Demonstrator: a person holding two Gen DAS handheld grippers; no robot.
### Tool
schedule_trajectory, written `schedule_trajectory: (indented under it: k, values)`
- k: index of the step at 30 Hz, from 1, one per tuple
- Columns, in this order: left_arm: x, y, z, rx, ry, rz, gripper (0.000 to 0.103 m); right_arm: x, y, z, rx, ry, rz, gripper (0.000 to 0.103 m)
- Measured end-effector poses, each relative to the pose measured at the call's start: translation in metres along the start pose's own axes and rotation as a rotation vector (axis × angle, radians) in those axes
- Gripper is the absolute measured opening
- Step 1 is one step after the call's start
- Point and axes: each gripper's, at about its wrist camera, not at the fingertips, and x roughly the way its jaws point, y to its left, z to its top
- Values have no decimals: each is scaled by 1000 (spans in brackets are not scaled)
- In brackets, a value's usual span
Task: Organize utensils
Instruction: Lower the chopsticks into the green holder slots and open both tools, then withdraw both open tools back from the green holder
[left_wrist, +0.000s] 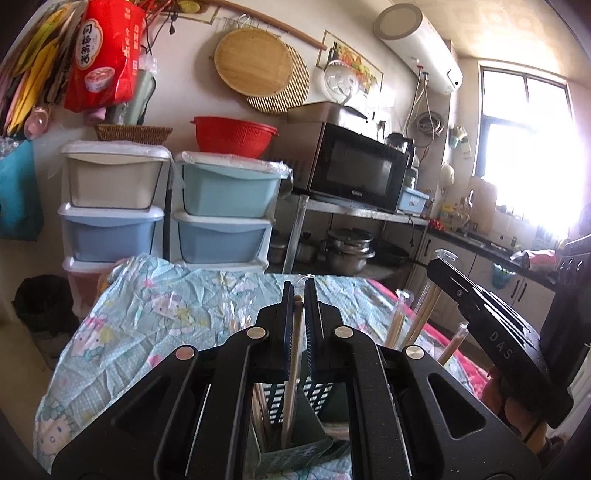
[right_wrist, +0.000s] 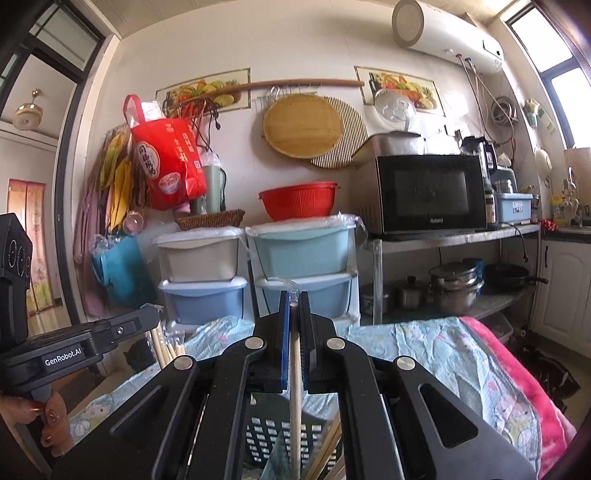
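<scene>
Chopsticks are the job here, and each gripper has one. The left gripper (left_wrist: 299, 291) has its fingers nearly closed on a wooden chopstick (left_wrist: 293, 354) that runs steeply down into the dark slotted basket (left_wrist: 314, 395) below it. The right gripper (right_wrist: 294, 301) is pinched shut in the same way on a pale chopstick (right_wrist: 294, 387), whose lower end drops over the same basket (right_wrist: 269, 439); whether that tip is already inside cannot be told. More chopsticks lean in the basket, some in clear sleeves, and a few stand up just beside it toward the right gripper (left_wrist: 480, 314) as seen from the left wrist camera.

The basket sits on a bench covered with a light blue cartoon-print cloth (left_wrist: 147, 314), with a pink blanket (right_wrist: 532, 387) at the edge farthest from the left gripper. Beyond the basket stand stacked plastic drawers (right_wrist: 299, 254), and a microwave (right_wrist: 432, 192) sits on a metal shelf beside them.

The risk, as I judge it, lies in the two grippers working close together over one narrow basket. They could knock each other or the sticks already standing there. A chopstick tip could catch a slot in the basket wall and tip it on the loose cloth. Letting go too early would let a stick fall outside.
</scene>
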Motion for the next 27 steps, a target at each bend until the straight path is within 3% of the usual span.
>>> schedule_trajectory:
  k: [14, 18, 27]
  values:
    - [8, 15, -17, -59, 114, 2, 5, 4, -6, -8, 76, 146, -4, 11]
    - [6, 19, -17, -75, 135, -2, 26, 0, -6, -9, 76, 161, -2, 17]
    - [-6, 19, -19, -71, 148, -5, 50, -9, -5, -11, 83, 185, 8, 33]
